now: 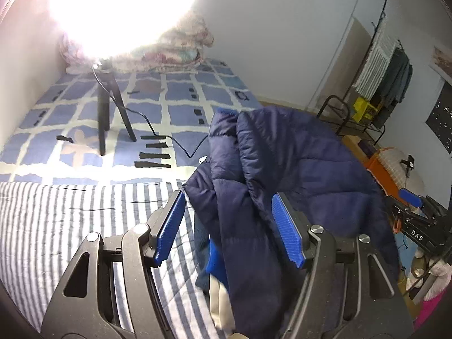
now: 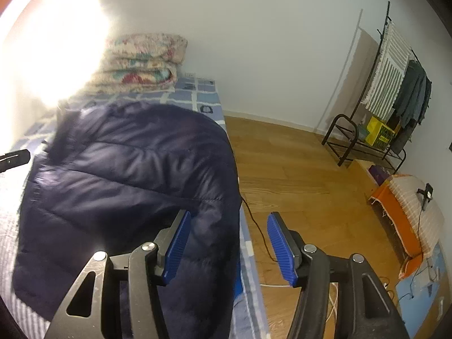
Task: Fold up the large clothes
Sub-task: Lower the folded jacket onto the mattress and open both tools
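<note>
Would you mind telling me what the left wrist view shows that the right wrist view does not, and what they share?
Only the left wrist view shows the black tripod standing on the checked bedspread and the striped sheet. Only the right wrist view shows the wide wooden floor beside the bed. Both show the navy puffer jacket, the folded floral quilt, the clothes rack, and an open gripper: left gripper, right gripper.
</note>
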The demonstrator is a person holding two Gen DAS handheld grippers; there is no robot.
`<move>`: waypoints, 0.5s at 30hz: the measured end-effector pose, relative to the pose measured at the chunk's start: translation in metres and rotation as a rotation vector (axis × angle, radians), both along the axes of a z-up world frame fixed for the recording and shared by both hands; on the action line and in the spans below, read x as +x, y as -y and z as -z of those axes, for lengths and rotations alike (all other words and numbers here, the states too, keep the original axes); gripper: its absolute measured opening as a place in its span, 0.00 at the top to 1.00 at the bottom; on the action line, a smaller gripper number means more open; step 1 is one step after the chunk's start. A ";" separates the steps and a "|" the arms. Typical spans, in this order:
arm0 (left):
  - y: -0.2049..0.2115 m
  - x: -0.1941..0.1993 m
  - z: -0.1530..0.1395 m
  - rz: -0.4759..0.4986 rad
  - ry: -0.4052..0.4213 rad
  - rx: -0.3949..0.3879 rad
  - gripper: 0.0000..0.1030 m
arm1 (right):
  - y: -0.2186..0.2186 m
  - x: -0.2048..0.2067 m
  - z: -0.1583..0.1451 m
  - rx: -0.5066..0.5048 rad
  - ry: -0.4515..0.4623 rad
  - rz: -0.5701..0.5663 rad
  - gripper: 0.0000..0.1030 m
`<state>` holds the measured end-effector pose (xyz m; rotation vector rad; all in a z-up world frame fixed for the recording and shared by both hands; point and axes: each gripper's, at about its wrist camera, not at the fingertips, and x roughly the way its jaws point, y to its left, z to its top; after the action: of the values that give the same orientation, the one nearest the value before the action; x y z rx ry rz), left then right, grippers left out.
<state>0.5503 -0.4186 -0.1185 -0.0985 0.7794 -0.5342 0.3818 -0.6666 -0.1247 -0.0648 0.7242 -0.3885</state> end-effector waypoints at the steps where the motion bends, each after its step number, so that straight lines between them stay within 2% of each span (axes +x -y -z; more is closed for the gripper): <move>1: -0.004 -0.009 -0.007 0.006 0.007 -0.004 0.36 | -0.006 -0.008 -0.006 0.007 0.009 -0.002 0.42; 8: -0.041 -0.080 -0.060 0.035 0.072 -0.002 0.36 | -0.054 -0.066 -0.049 0.015 0.044 -0.021 0.42; 15: -0.084 -0.174 -0.105 0.076 0.130 0.000 0.36 | -0.108 -0.137 -0.087 0.035 0.105 -0.037 0.38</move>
<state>0.3761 -0.3341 -0.0137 -0.0340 0.6585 -0.6071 0.2447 -0.5584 -0.0373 -0.0244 0.6255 -0.3413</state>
